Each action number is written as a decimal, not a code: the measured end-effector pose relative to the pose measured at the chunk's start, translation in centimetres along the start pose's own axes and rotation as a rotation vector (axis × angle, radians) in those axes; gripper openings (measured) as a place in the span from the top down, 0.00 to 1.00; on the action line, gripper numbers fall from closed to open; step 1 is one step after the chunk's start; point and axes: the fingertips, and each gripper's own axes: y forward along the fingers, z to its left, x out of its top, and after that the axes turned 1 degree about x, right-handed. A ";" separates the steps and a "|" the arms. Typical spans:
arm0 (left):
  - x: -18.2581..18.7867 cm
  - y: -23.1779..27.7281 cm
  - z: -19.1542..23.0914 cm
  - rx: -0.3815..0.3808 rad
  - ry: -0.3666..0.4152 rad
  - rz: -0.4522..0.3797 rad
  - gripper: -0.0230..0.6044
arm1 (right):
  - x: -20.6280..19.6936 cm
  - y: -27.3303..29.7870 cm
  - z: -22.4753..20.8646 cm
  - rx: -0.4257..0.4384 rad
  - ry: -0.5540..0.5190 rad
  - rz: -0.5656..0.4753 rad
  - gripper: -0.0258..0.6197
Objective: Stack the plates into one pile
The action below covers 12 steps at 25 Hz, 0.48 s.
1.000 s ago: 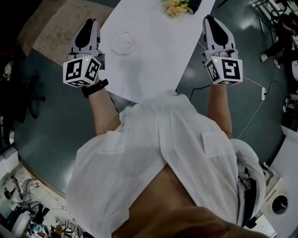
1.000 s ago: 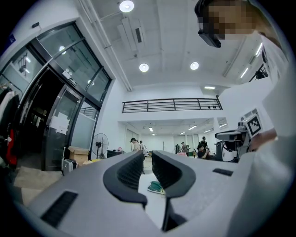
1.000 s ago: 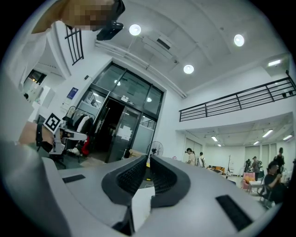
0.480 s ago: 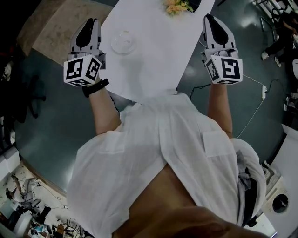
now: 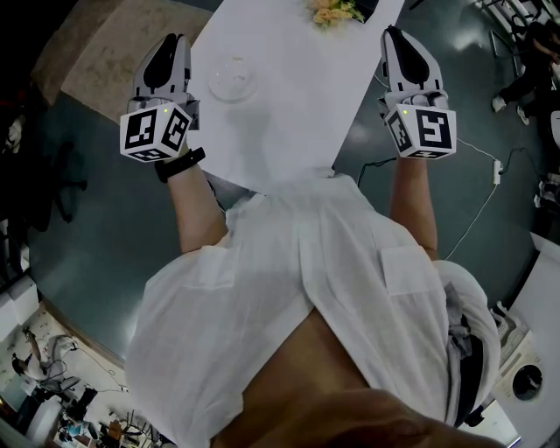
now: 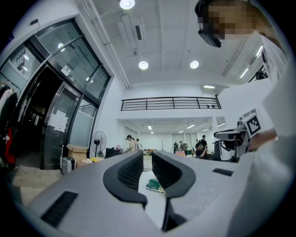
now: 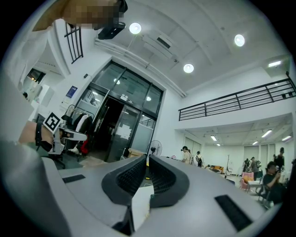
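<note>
The clear plate (image 5: 232, 83) lies on the table (image 5: 289, 131) at upper centre-left, just right of the left gripper (image 5: 169, 44), jaws slightly apart and empty, far nearer than the closed, empty right gripper (image 5: 392, 37).

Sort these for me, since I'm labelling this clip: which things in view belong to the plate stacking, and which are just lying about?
Belongs to the job:
clear glass plate
white table under it
left gripper
right gripper

Just lying about:
flowers at the table's far end
white cable on the floor
</note>
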 end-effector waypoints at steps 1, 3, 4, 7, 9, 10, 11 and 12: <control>0.0 0.0 0.0 0.000 0.000 0.001 0.86 | 0.0 0.1 0.0 0.000 0.000 0.000 0.91; -0.2 0.1 0.1 0.000 -0.001 0.003 0.86 | -0.1 0.1 0.0 -0.002 0.001 0.001 0.91; -0.2 0.1 0.1 -0.001 -0.002 0.004 0.86 | -0.1 0.1 0.0 -0.002 0.001 0.001 0.91; -0.3 0.1 0.1 -0.002 -0.003 0.005 0.86 | -0.2 0.1 0.0 0.000 0.000 0.002 0.91; -0.3 0.1 0.0 -0.003 -0.004 0.006 0.86 | -0.2 0.1 0.0 0.000 0.001 0.003 0.91; -0.4 0.1 -0.1 -0.004 -0.005 0.006 0.86 | -0.2 0.1 0.0 0.001 0.001 0.005 0.91; -0.4 0.1 -0.1 -0.004 -0.005 0.007 0.86 | -0.3 0.1 0.1 0.001 0.001 0.005 0.91; -0.4 0.1 -0.1 -0.004 -0.005 0.007 0.86 | -0.3 0.0 0.1 0.001 0.001 0.006 0.91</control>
